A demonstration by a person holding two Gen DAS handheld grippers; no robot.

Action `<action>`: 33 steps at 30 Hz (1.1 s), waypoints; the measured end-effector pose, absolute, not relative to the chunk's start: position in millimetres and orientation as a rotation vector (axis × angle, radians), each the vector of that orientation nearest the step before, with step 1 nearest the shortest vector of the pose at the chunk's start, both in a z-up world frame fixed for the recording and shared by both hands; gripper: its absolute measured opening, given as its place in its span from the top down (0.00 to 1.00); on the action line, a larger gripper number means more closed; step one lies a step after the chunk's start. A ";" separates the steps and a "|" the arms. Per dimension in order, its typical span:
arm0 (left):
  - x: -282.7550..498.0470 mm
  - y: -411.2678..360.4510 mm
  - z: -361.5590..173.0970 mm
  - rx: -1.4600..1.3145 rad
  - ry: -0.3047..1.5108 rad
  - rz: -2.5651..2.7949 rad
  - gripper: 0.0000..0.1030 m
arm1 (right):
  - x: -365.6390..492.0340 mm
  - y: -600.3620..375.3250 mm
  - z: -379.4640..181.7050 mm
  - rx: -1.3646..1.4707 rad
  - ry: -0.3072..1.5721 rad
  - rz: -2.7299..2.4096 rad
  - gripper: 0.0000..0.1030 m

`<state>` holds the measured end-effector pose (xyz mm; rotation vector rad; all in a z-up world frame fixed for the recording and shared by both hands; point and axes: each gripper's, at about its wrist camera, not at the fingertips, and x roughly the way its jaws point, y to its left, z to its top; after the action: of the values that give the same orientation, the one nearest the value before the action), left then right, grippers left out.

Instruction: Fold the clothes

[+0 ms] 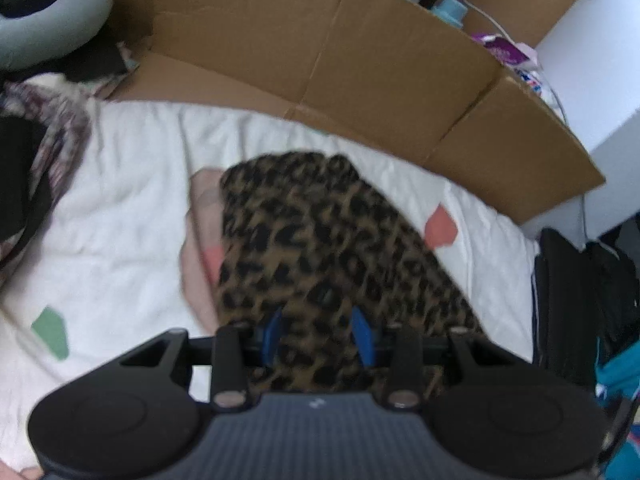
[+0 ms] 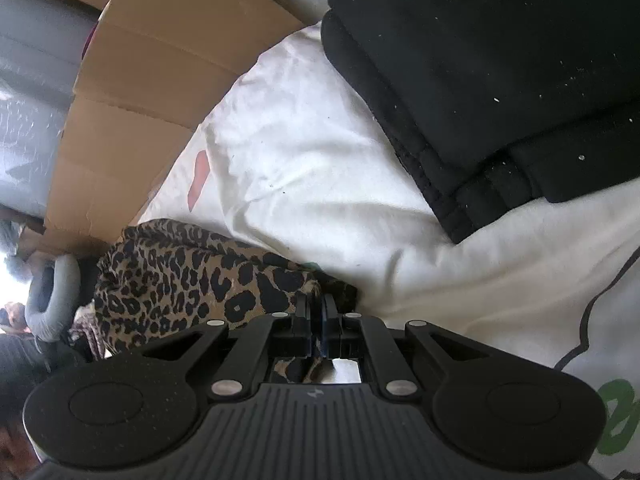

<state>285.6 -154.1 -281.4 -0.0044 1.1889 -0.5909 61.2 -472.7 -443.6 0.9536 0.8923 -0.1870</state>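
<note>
The step in hand looks like carrying a fold across the leopard-print garment [image 1: 320,240], which lies on the white bed cover [image 1: 120,200]. The left gripper [image 1: 318,330] has its blue fingers [image 1: 362,336] standing apart with leopard cloth running between and beneath them; the view is blurred, so I cannot tell whether the pads actually press on the fabric. The right gripper [image 2: 316,316] has its jaws together, clamped on an edge of the same garment [image 2: 180,280], with the bulk of the cloth spreading away to its left.

The next move probably calls for the right gripper to keep its pinch as an anchor while the left draws its portion over and lays it flat, edges matched.

Ahead of the left gripper the garment ends short of a flattened cardboard box [image 1: 360,60], which stands up along the far side of the bed and limits any forward sweep. To its left is open white cover, the best room for spreading, though a pale pink cloth [image 1: 200,240] lies just beside and partly under the garment there. Ahead and to the right of the right gripper a folded black garment [image 2: 480,60] rests on the cover, well apart, with bare cover between.
</note>
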 end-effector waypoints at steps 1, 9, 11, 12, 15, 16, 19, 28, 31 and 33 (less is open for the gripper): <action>288.7 -161.8 -280.5 0.006 1.188 -0.591 0.61 | 61.0 -471.9 -443.6 0.943 0.890 -0.185 0.98; 315.8 -216.9 -273.8 0.053 1.202 -0.557 0.61 | 59.7 -466.7 -444.5 0.882 0.883 -0.179 0.96; 324.8 -229.2 -274.0 0.034 1.221 -0.548 0.61 | 60.4 -468.1 -444.6 0.871 0.884 -0.169 0.95; 328.2 -236.1 -274.4 0.030 1.227 -0.547 0.61 | 59.1 -468.6 -445.6 0.878 0.879 -0.170 0.94; 336.0 -258.7 -277.6 0.033 1.229 -0.542 0.62 | 55.0 -470.0 -448.6 0.900 0.864 -0.174 0.91; 338.2 -266.1 -279.6 0.037 1.229 -0.539 0.66 | 53.3 -469.8 -449.9 0.911 0.856 -0.179 0.91; 343.1 -285.6 -289.0 0.045 1.236 -0.518 0.75 | 51.2 -468.8 -452.7 0.929 0.842 -0.191 0.91; 349.8 -311.9 -308.1 0.022 1.290 -0.499 0.82 | 50.5 -468.7 -456.4 0.957 0.829 -0.201 0.91; 348.9 -316.1 -318.2 0.017 1.308 -0.496 0.82 | 49.7 -468.8 -457.0 0.956 0.829 -0.197 0.91; 346.3 -316.1 -327.4 0.012 1.331 -0.493 0.82 | 49.3 -468.8 -457.3 0.954 0.828 -0.193 0.91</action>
<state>346.3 -316.1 -327.4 0.0122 1.3306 -0.4935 49.3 -468.8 -457.3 0.9535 0.8284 -0.1932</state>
